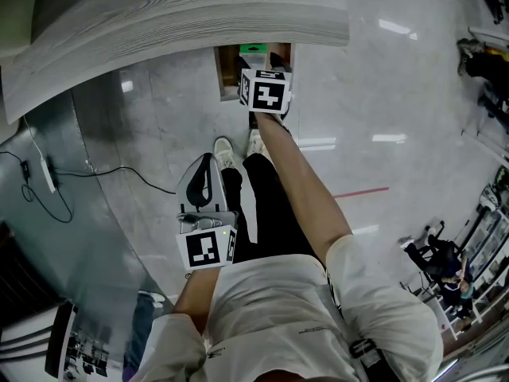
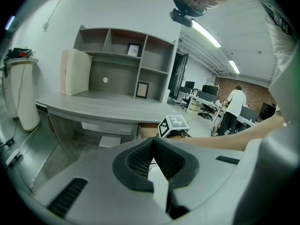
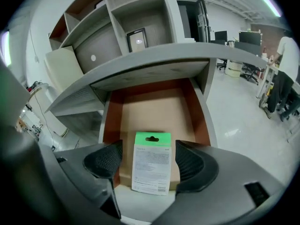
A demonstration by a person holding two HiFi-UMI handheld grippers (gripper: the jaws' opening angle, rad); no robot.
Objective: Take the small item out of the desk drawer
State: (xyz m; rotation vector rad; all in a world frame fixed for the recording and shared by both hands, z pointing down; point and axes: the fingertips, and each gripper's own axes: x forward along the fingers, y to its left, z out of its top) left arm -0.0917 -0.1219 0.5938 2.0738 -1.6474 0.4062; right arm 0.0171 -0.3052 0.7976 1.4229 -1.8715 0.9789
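The left tool (image 2: 152,146) hangs back at the waist, clenched on nothing. The right tool (image 3: 148,161), the nearer one, is released, its jaws wide apart either side of the green-topped packet (image 3: 151,170) without touching it. The packet lies flat near the front of the open drawer (image 3: 201,121) under the counter (image 3: 154,62), its long axis running away along the jaws. Only the right gripper view shows its print; the head view catches just a green edge.

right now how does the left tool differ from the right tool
The left tool has its jaws together with nothing between them; the right tool has them apart, flanking a green-topped package without touching it. The left tool is held back near the person's body; the right tool reaches to the open drawer. Both carry a marker cube.
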